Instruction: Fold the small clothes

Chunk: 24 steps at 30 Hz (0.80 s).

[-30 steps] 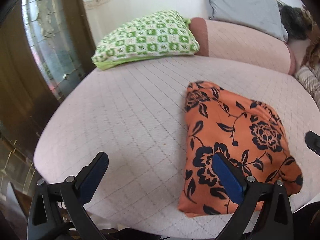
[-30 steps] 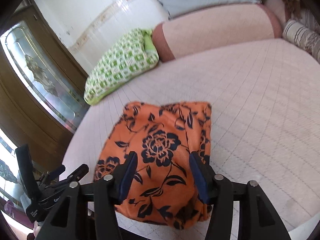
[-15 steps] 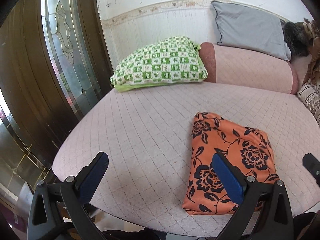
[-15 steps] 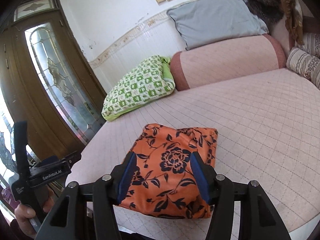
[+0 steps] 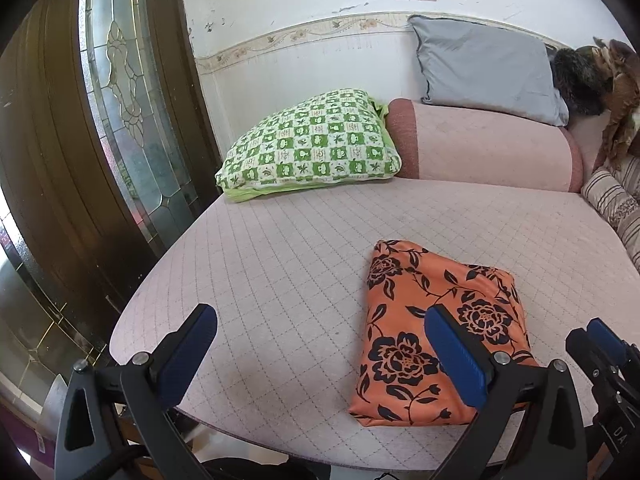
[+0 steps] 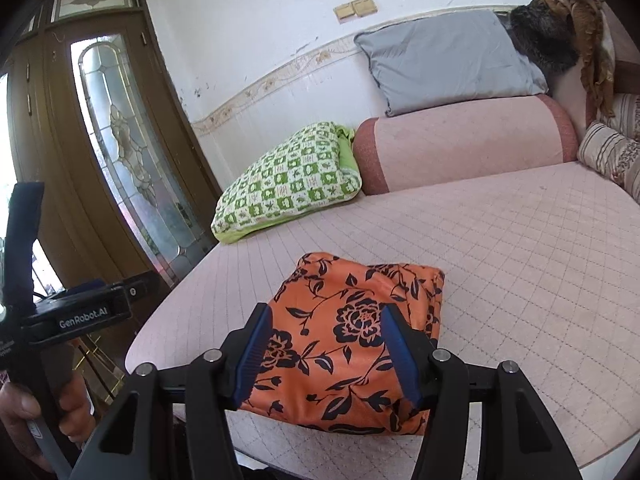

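Near edge: both grippers off the cloth. Right gripper has its jaws about half apart w/ nothing between the pads; they have just been opening a bit. It hangs above the garment, not touching. Left gripper is spread wide, empty, over bare bed to the garment's left side.

Orange floral garment lies on the bed, close to the front edge, folded into a compact, roughly rectangular packet. Edges fairly square, slight puff at the far right corner where layers stack. Judging by that, the fold looks done or v. nearly; at most a pat-down or squaring left, and no other loose clothes in view to fold.

Fabric: thin, smooth, slight sheen, black rose print; prob. slippery. Bed cover: pale pink, quilted diamond stitch, matte, firm-looking.

Further back: green-white checked pillow, soft and plump; pink bolster, cylindrical; grey pillow against the wall.
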### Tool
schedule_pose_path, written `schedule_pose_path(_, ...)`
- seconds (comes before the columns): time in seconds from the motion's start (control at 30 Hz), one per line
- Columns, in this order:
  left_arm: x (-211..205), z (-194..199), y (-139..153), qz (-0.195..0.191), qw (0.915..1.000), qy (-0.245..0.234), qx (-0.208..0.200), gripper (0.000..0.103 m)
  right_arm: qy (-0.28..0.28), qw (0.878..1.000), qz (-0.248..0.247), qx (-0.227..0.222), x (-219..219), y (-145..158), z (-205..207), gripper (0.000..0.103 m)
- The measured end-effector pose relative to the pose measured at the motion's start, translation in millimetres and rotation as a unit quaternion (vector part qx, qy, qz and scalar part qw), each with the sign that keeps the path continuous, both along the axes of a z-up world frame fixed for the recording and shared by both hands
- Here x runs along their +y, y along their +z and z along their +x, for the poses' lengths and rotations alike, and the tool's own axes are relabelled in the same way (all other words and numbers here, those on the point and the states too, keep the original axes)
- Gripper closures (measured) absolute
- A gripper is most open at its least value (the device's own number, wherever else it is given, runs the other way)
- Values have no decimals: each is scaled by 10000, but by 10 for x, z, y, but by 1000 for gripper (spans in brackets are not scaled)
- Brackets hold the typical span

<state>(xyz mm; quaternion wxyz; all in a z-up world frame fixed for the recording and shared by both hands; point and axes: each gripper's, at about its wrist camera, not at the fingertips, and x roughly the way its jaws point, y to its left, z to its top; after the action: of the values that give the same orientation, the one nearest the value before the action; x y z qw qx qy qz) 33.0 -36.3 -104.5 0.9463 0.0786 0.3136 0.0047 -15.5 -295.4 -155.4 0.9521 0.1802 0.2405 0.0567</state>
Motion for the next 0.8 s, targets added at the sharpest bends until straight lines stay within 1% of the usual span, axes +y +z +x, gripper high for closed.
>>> schedule_pose_path(0.3, -46, -114, 104, -25, 9995, -234, -194, 0, -82, 9999, 37, -72, -31, 86, -87, 39)
schedule_pose_path(0.47, -3, -162, 208, -155, 9990, -309, -271, 0, -43, 9998, 176, -130, -9, 202, -175, 39)
schedule_pose_path(0.57, 48, -197, 284, -181, 9987, -242, -412, 0, -29, 9998, 15, -218, 55, 290, -226, 39)
schedule_pose_path(0.63, 60, -255, 333, -51, 9979, -162, -628, 0, -23, 9996, -122, -256, 107, 342, -242, 39)
schedule_pose_path(0.7, 69, -306, 378, 69, 9967, -174, -792, 0, -5, 9995, -142, -297, 148, 397, -260, 39)
schedule_pose_path(0.8, 120, -350, 441, 42, 9960, -225, -865, 0, -23, 9992, -222, -346, 197, 480, -275, 39)
